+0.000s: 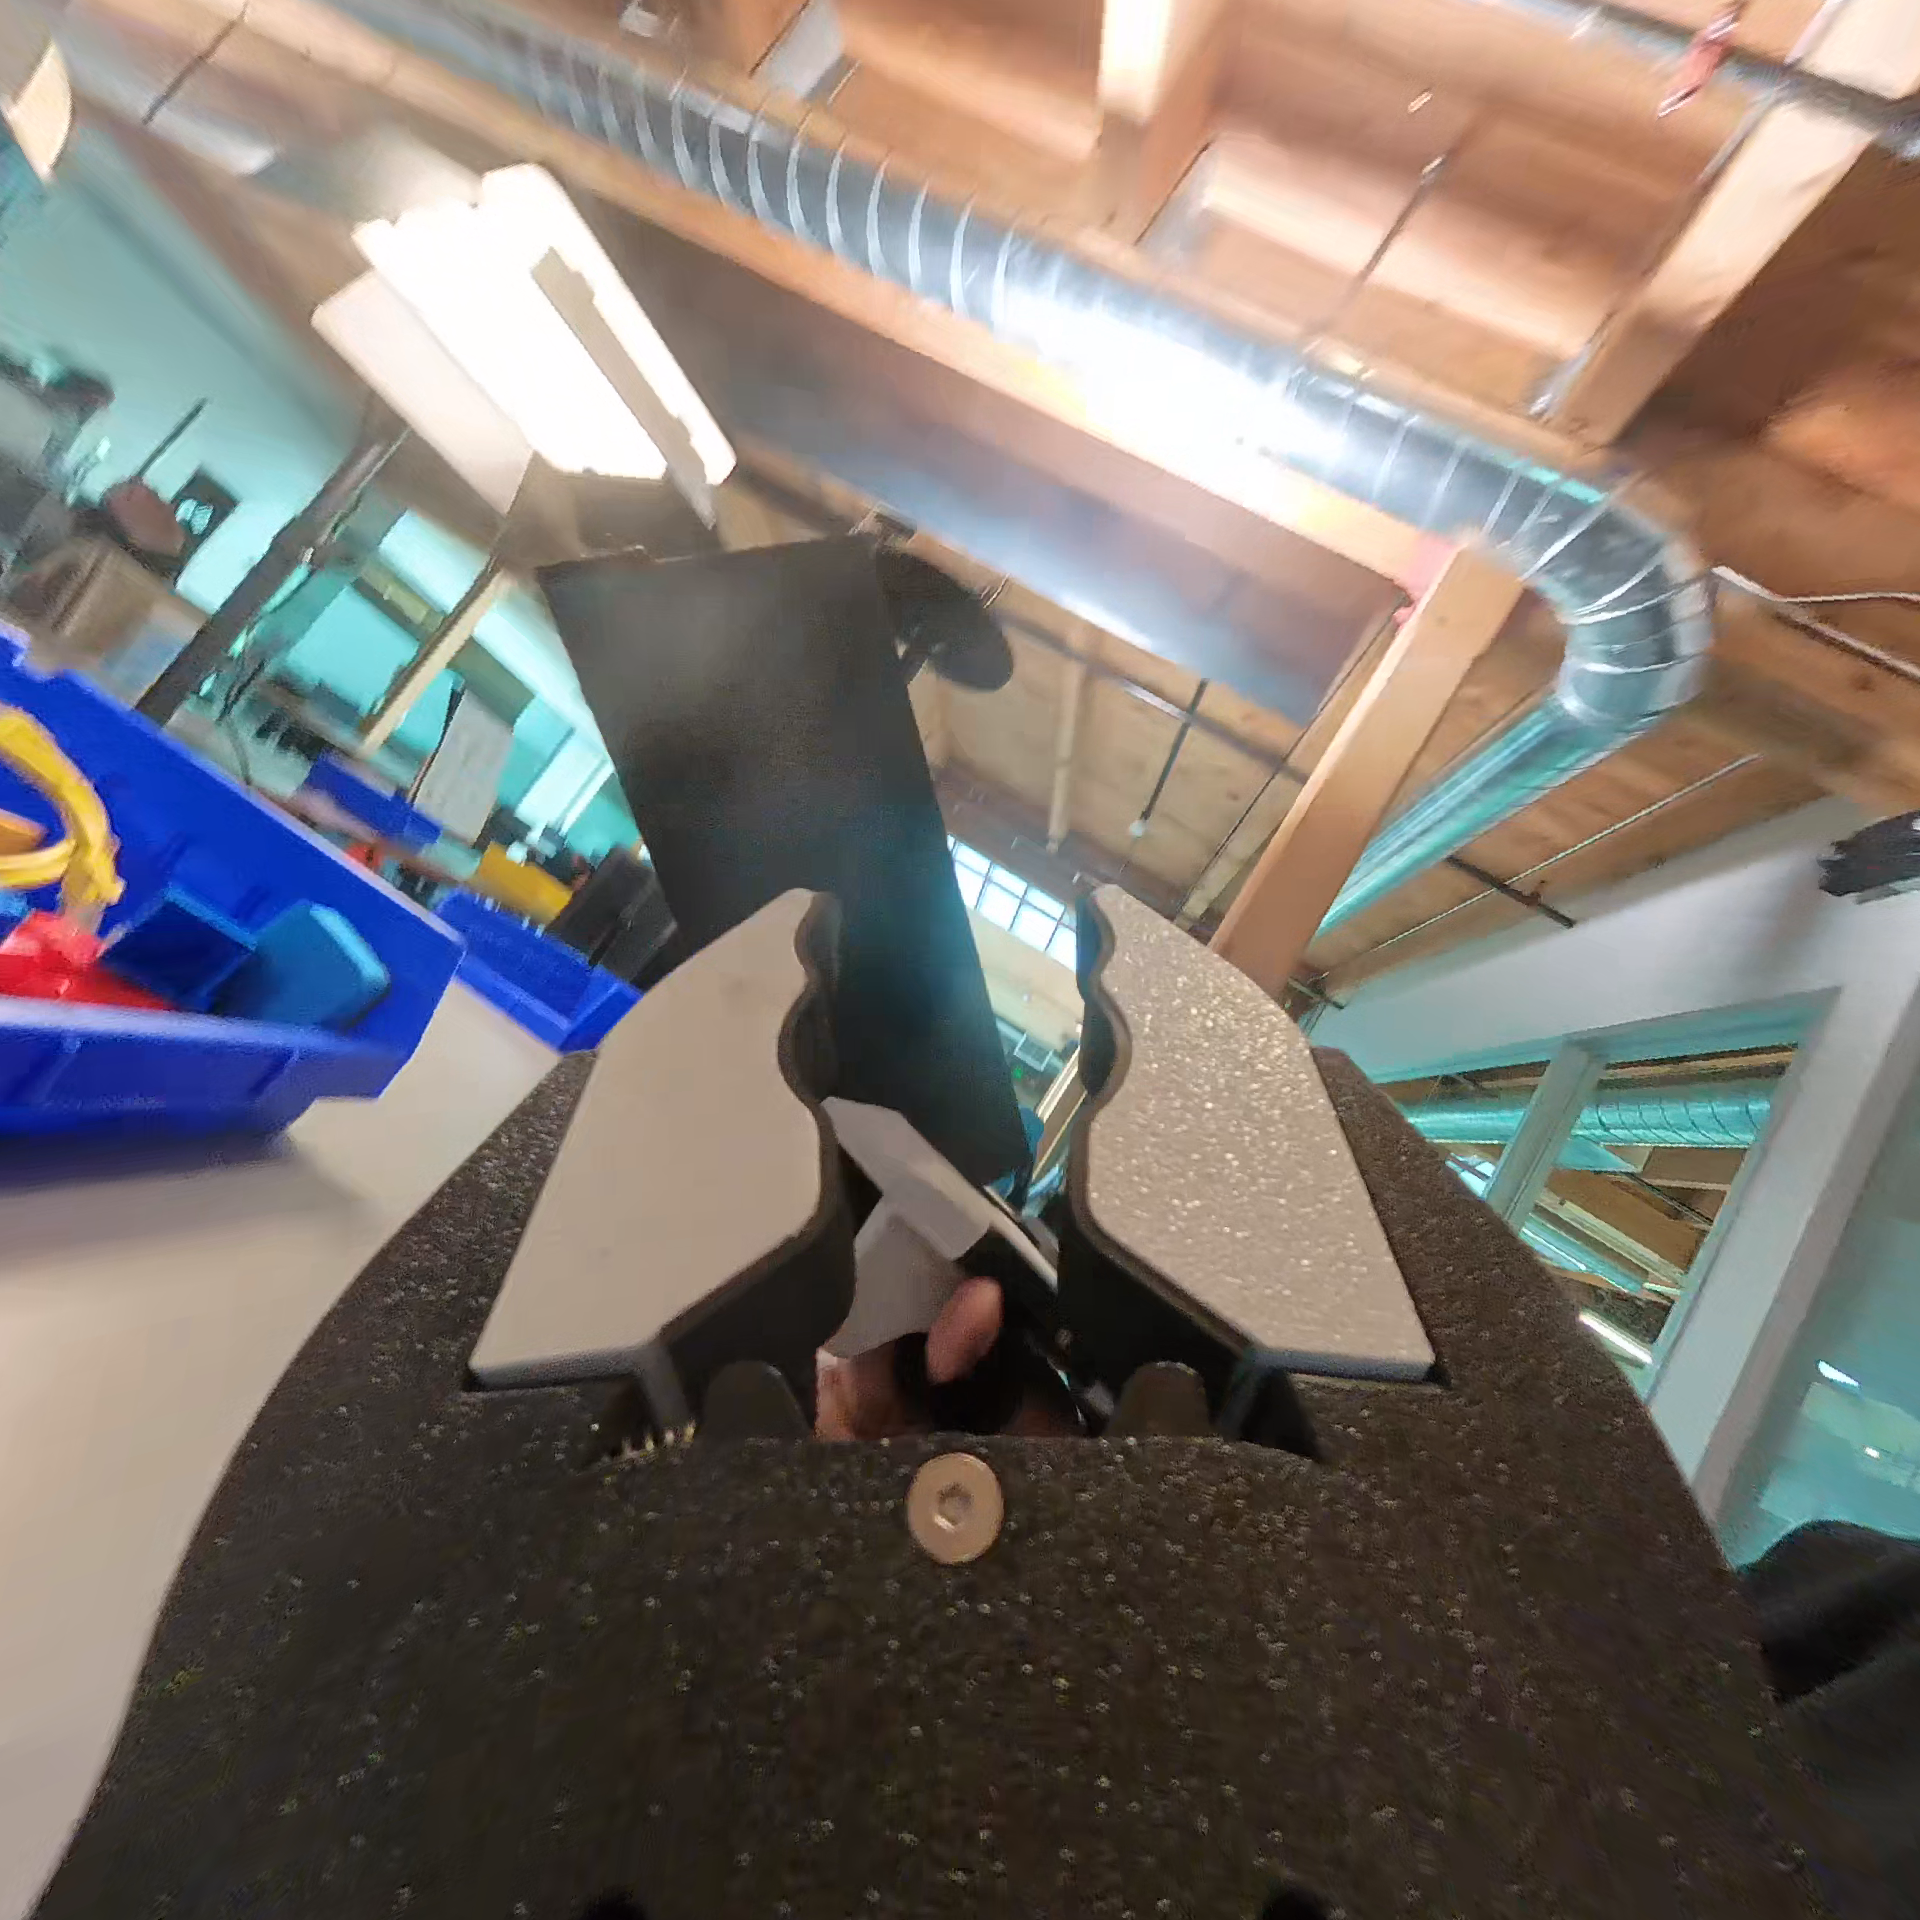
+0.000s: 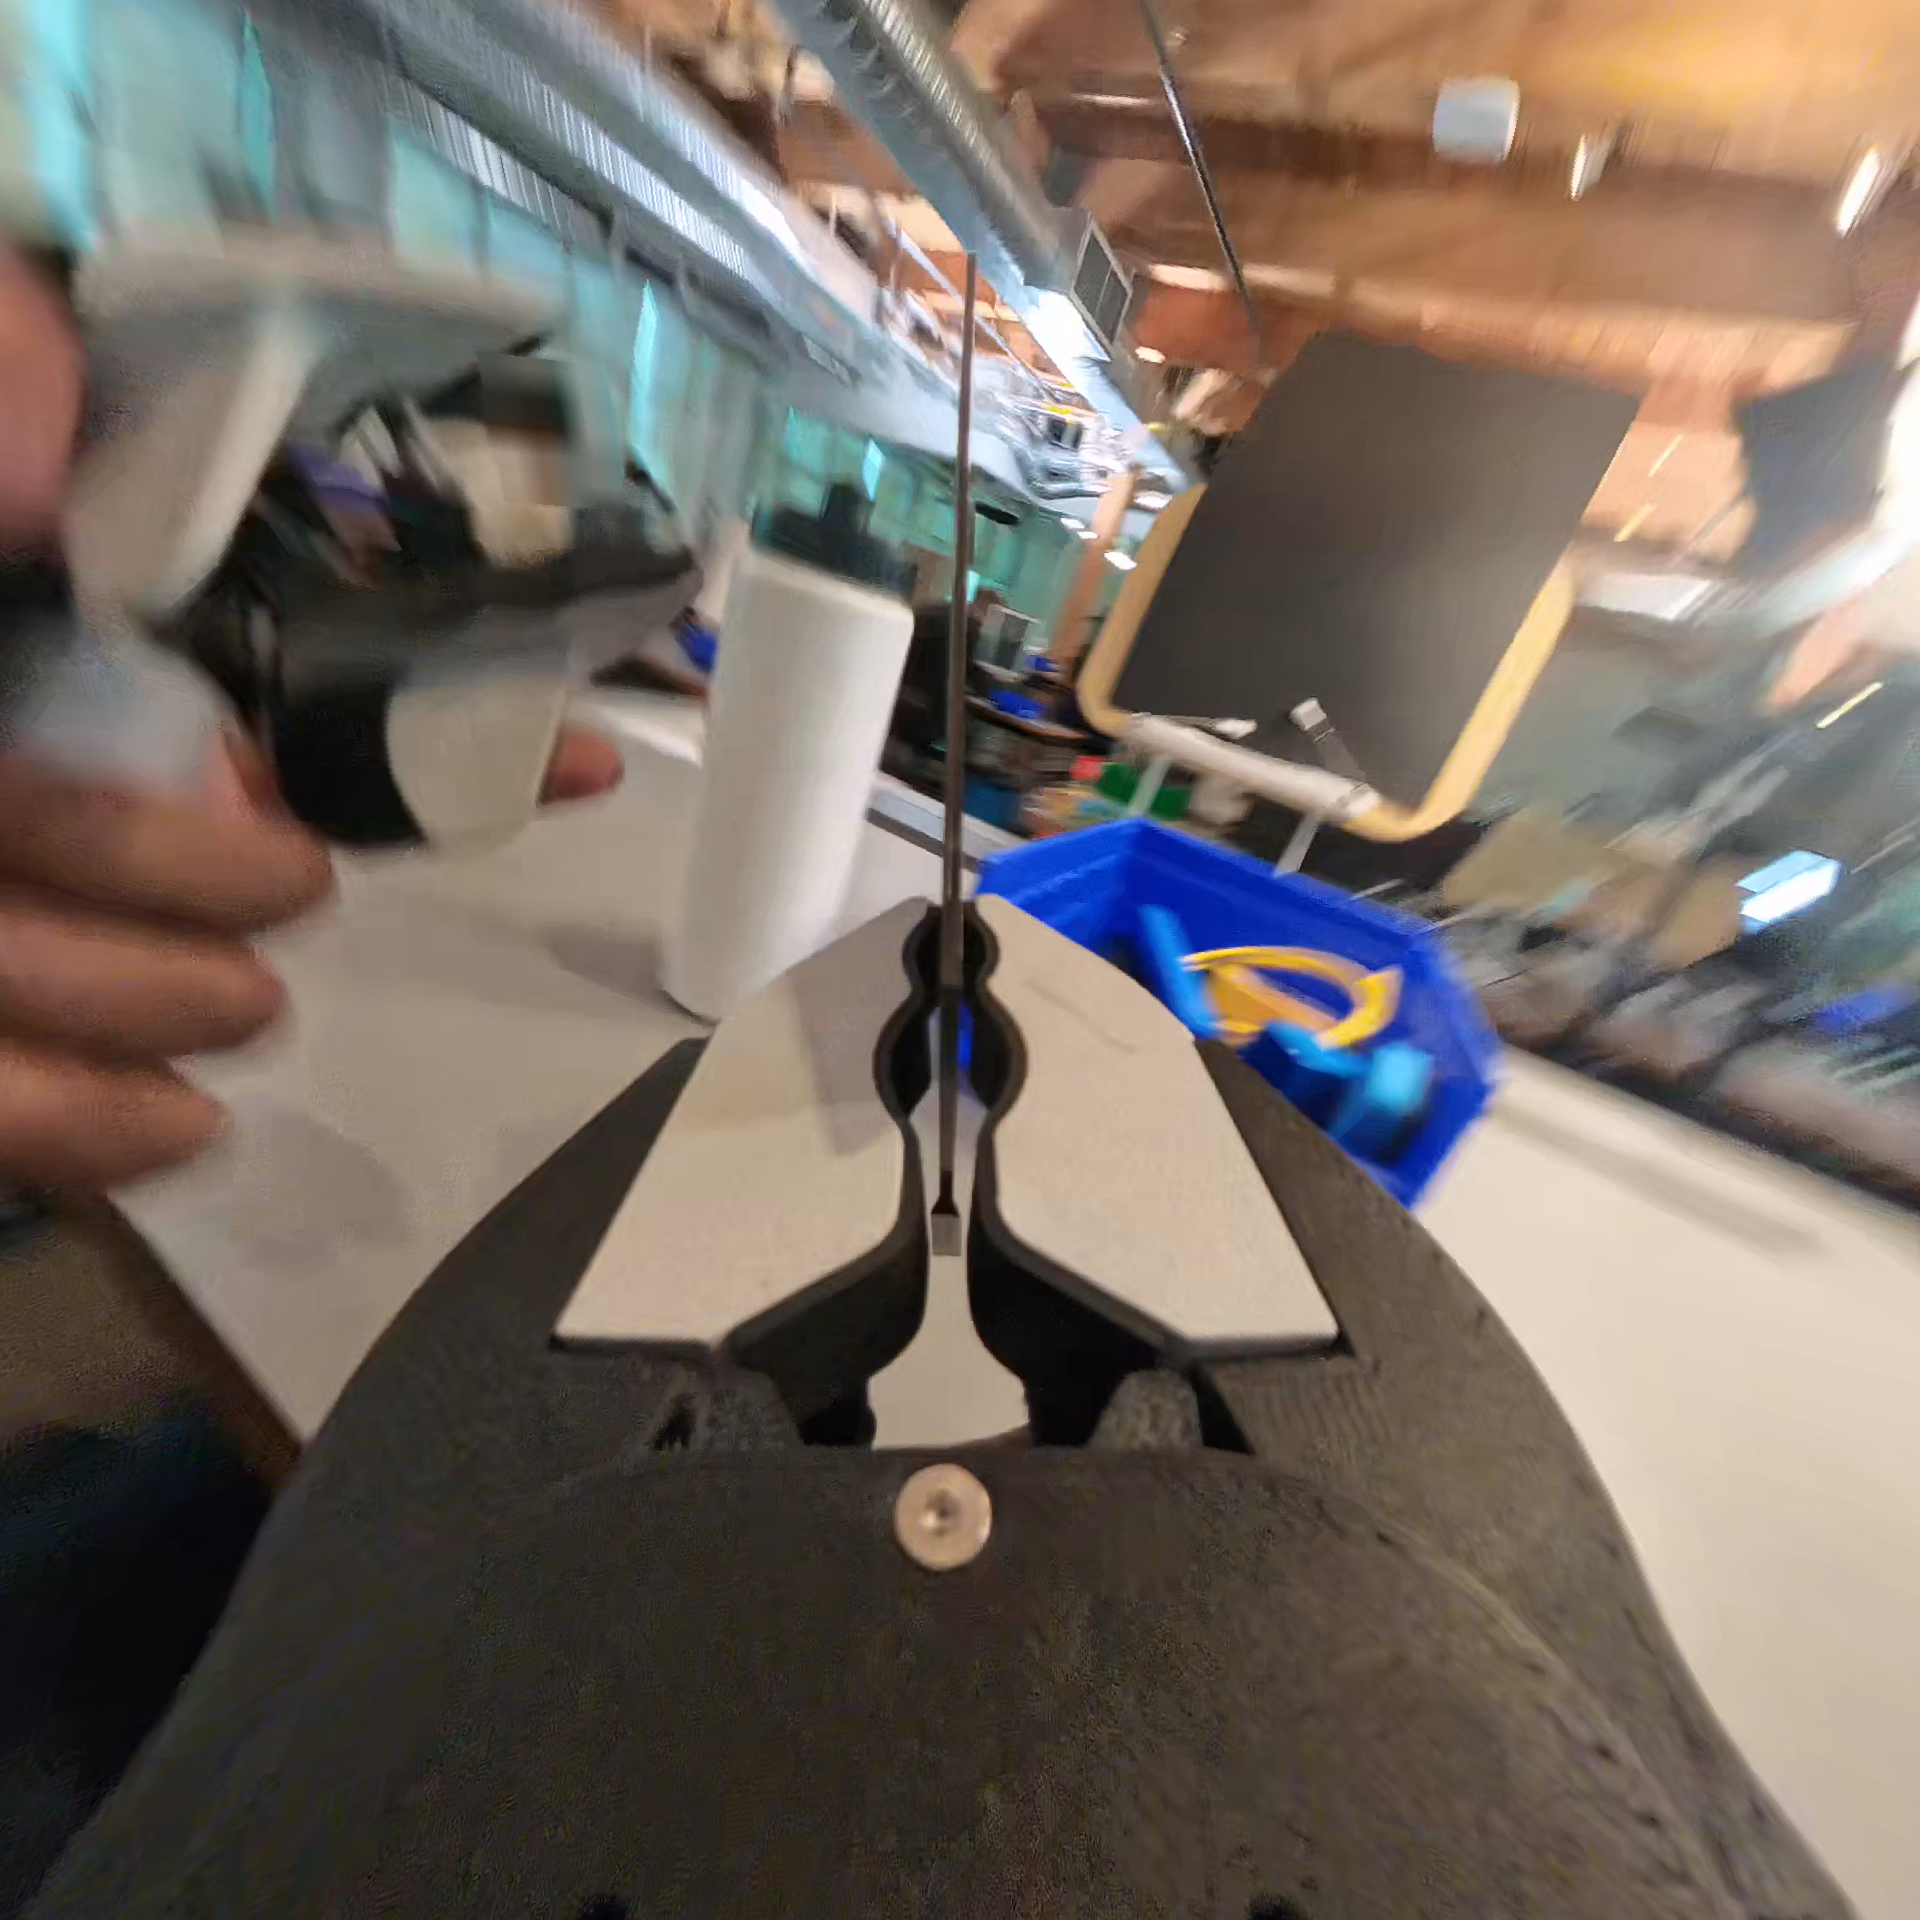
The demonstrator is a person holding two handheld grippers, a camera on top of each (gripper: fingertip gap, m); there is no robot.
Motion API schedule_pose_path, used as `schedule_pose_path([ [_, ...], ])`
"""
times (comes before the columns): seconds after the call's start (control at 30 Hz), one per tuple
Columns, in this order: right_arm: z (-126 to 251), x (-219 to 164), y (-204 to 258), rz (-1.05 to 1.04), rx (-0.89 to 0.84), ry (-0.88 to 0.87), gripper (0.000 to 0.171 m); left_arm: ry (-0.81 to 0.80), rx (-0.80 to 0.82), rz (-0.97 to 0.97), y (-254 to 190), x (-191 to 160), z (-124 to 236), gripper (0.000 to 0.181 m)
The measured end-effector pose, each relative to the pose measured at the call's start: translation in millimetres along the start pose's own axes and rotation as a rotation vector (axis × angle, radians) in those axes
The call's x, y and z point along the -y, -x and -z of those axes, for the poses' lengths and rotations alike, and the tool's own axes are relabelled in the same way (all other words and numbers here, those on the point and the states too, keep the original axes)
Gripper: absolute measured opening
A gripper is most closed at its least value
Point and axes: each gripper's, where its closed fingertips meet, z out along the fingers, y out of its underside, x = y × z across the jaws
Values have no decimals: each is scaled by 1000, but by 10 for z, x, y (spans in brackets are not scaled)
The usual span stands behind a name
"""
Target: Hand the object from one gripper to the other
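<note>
A thin flat black plate [image 1: 748, 748] rises between the fingers of my left gripper [image 1: 956, 914]. The left jaws stand apart. A clear gap shows between the right-hand pad [image 1: 1101, 997] and the plate, so nothing is pinched. In the right wrist view the same plate [image 2: 957, 623] shows edge-on as a thin dark line. My right gripper [image 2: 951, 914] is shut on its lower end, with both pads against it. The left gripper [image 2: 312, 623] is blurred at the left of that view, held by a hand. Part of the right gripper's white body [image 1: 904, 1184] shows low between the left fingers.
A blue bin [image 2: 1143, 862] with yellow and blue items sits on the white table [image 2: 468, 1039], right of the plate; it also shows in the left wrist view [image 1: 208, 1049]. A white roll [image 2: 790, 779] stands behind the fingers. A black board with a wooden rim [image 2: 1351, 582] stands farther right.
</note>
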Motion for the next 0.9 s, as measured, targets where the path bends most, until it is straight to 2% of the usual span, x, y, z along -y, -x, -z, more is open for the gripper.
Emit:
schedule_pose_path([
  [0.13,23,278,-172,-747,228,-240,2,-33,-67,-64,-26,-216,-46,43],
  [0.2,42,354,-267,-1030,294,-374,2,-42,-62,-110,-1,-388,-83,42],
  [0.27,71,388,-365,-1207,305,-501,2,-43,-62,-164,-6,-548,-114,42],
  [0.37,104,404,-436,-1251,252,-591,1,-44,-62,-208,-45,-702,-145,42],
  [0.5,214,478,-553,-1231,212,-691,2,-61,21,-289,-5,-711,-153,42],
  [0.63,301,618,-557,-1212,254,-744,2,-34,0,-320,-96,-815,-208,44],
  [0.73,338,748,-541,-1184,274,-762,2,-46,-21,-270,-152,-852,-222,45],
  [0.8,378,878,-529,-1180,321,-778,2,-57,-71,-138,-176,-841,-207,48],
  [0.83,403,948,-526,-1165,338,-784,2,-80,-100,-53,-182,-797,-184,42],
  [0.9,409,1048,-500,-1118,360,-756,1,-93,-141,-30,-199,-748,-151,42],
])
